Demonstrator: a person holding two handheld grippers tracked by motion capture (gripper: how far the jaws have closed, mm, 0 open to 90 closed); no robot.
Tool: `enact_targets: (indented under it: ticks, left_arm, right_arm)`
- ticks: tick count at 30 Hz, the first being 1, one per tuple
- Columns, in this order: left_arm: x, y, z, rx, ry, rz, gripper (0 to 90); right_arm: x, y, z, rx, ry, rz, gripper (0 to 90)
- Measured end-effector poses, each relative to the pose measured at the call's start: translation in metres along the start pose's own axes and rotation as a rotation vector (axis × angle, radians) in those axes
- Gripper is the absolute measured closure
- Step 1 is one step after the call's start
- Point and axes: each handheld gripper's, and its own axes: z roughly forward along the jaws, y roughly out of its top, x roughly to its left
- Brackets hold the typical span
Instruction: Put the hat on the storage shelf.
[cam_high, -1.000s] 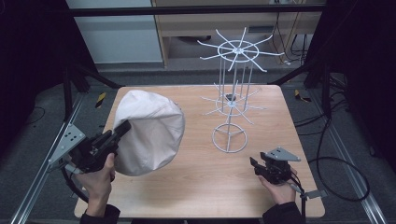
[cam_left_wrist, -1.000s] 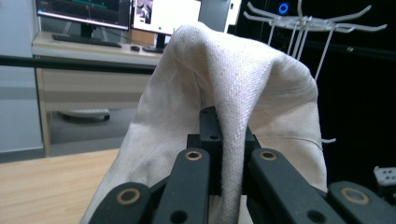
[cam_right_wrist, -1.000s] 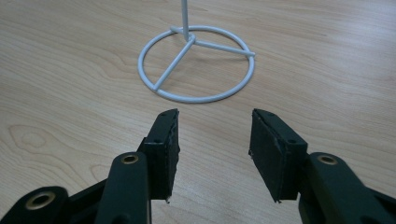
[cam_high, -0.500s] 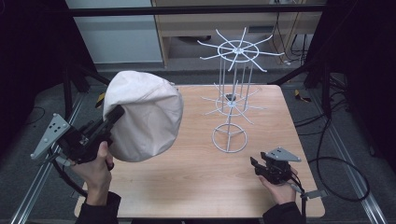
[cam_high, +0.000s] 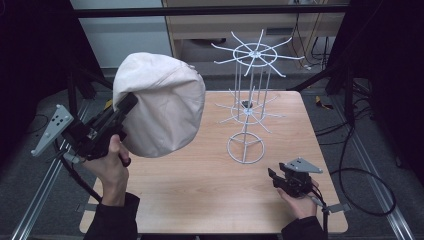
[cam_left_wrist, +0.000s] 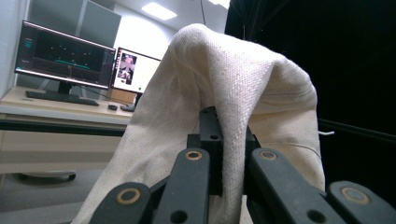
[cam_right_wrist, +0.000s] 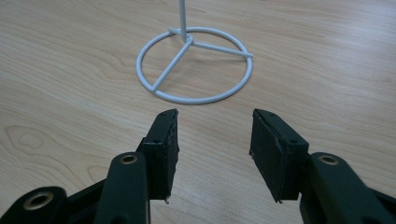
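One pale cloth hat (cam_high: 162, 107) held up over a light wooden tabletop (cam_high: 200, 185), white wire rack (cam_high: 247, 102) standing toward the far right.

Dark frames and cabling ring the tabletop; the left gripper view shows two lit monitors (cam_left_wrist: 65, 58) on a desk behind. The left gripper (cam_high: 120, 107), raised at the near left, has its jaws pinched tight on a fold of the hat, whose drape hides the jaw tips. The right gripper (cam_high: 274, 176) rests low at the near right, jaws spread with nothing between, facing the rack's ring base (cam_right_wrist: 194, 65). That view cuts off the rack's upper arms.
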Motion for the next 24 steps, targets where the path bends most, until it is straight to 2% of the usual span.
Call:
enact_targets:
  ticks: [8, 14, 17, 24]
  left_arm:
    - [0.001, 0.005, 0.017, -0.045, -0.008, -0.033, 87.7]
    - [0.003, 0.010, 0.030, -0.063, -0.004, -0.039, 87.7]
    - [0.004, 0.010, 0.036, -0.069, -0.003, -0.056, 87.7]
    - [0.004, 0.009, 0.050, -0.064, -0.005, -0.062, 87.7]
  right_arm:
    - [0.000, -0.001, 0.001, 0.002, 0.003, -0.001, 51.7]
    - [-0.001, -0.001, 0.001, 0.001, 0.004, 0.000, 51.7]
    - [-0.001, 0.000, 0.001, -0.001, 0.003, 0.005, 51.7]
    - [-0.002, -0.001, 0.001, -0.004, 0.004, 0.004, 51.6]
